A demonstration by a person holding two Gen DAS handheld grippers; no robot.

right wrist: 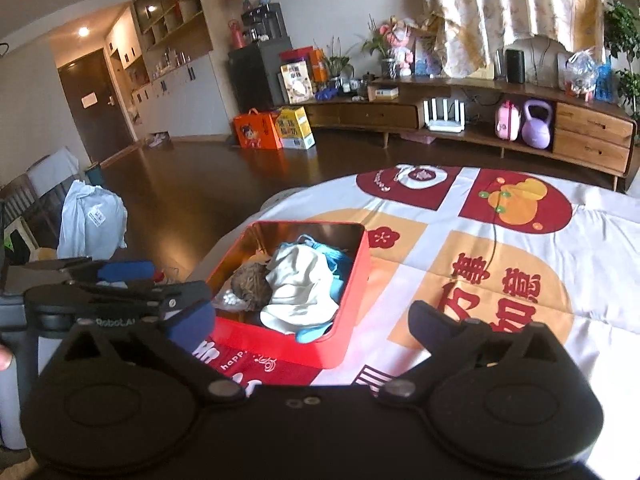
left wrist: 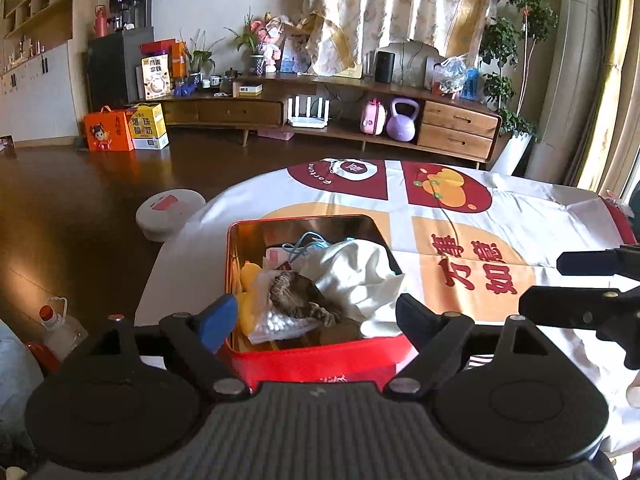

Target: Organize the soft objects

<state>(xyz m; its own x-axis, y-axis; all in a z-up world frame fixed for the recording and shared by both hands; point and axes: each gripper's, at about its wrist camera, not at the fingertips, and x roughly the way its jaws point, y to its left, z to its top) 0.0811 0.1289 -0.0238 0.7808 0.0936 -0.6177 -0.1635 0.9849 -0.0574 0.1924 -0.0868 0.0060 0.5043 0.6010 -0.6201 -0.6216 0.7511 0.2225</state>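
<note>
An open red tin (left wrist: 312, 356) (right wrist: 288, 344) stands on the printed tablecloth near the table's left edge. Inside lie a white cloth (left wrist: 352, 276) (right wrist: 300, 284), a brown knitted piece (left wrist: 296, 292) (right wrist: 250, 284), a yellow soft item (left wrist: 248, 296), a blue cord (left wrist: 308, 242) and a bag of white cotton balls (left wrist: 276, 324). My left gripper (left wrist: 316, 316) hovers just before the tin's near wall, open, with nothing between its fingers. My right gripper (right wrist: 312, 320) hangs to the tin's near right, also open and empty.
The red, orange and white tablecloth (left wrist: 460, 216) covers the table to the right of the tin. A white robot vacuum (left wrist: 168, 212) and a plastic bottle (left wrist: 60, 324) are on the floor to the left. A white bag (right wrist: 92, 220) stands farther left.
</note>
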